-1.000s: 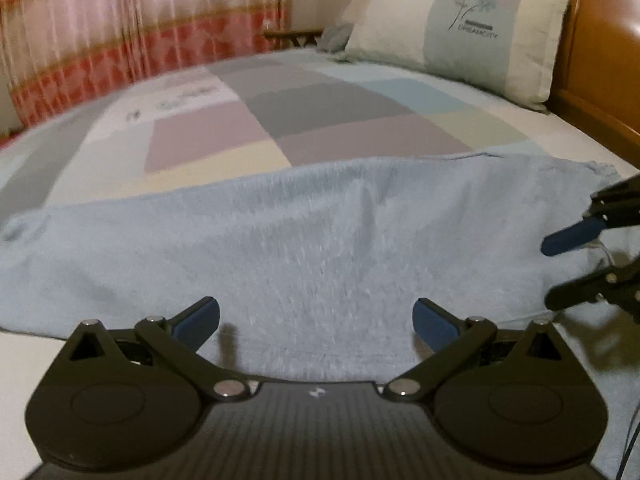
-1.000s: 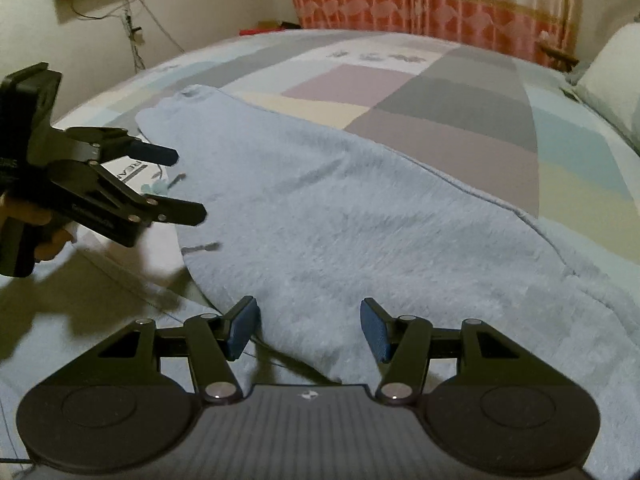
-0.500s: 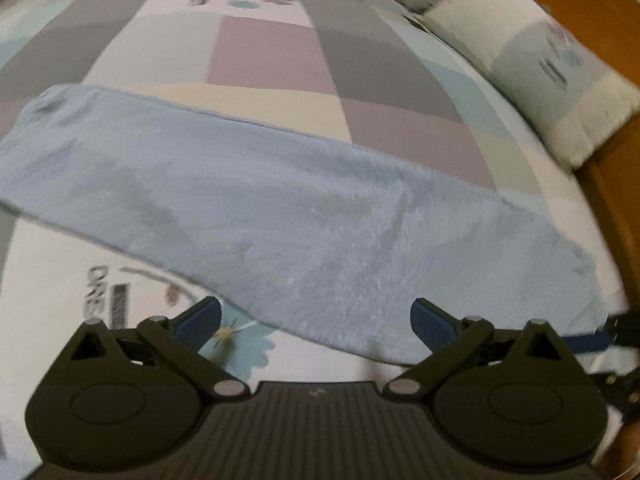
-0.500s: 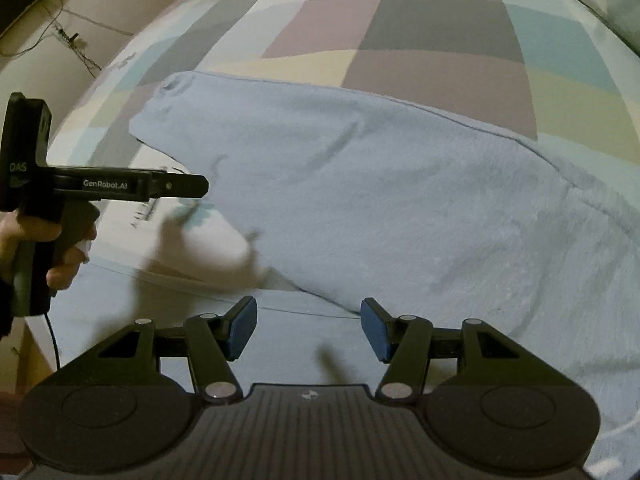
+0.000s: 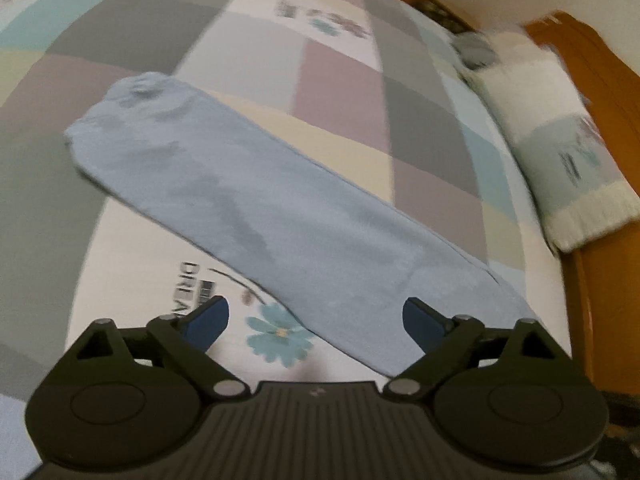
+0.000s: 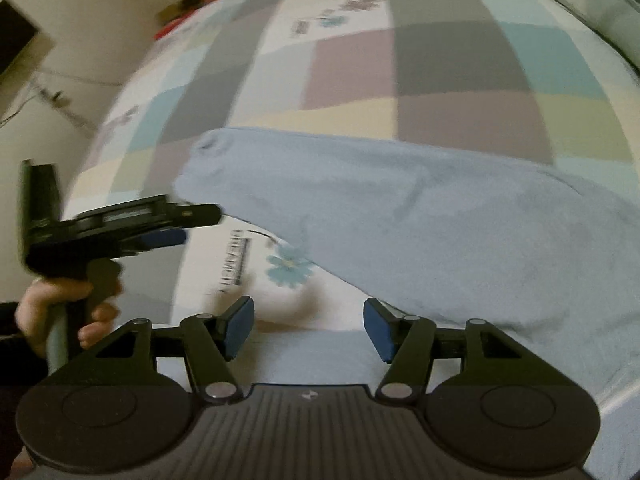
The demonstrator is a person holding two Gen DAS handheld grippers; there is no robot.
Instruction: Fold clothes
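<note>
Bed [image 5: 340, 76]: fills most of both views, covered by a patchwork sheet of grey, mauve, cream and teal squares with flower prints.
Blue garment [image 5: 256, 208]: lies flat, running diagonally from upper left to lower right.
Pillow [image 5: 560, 152]: right edge, against the wooden headboard [image 5: 600, 240].

A patchwork bedsheet [image 5: 344, 92] covers the bed, a pillow [image 5: 560, 152] against the wooden headboard [image 5: 600, 80].

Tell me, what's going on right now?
Left gripper open, empty. Right gripper open, empty. Blue garment flat on bed, ungrasped. Nothing blocking.
</note>
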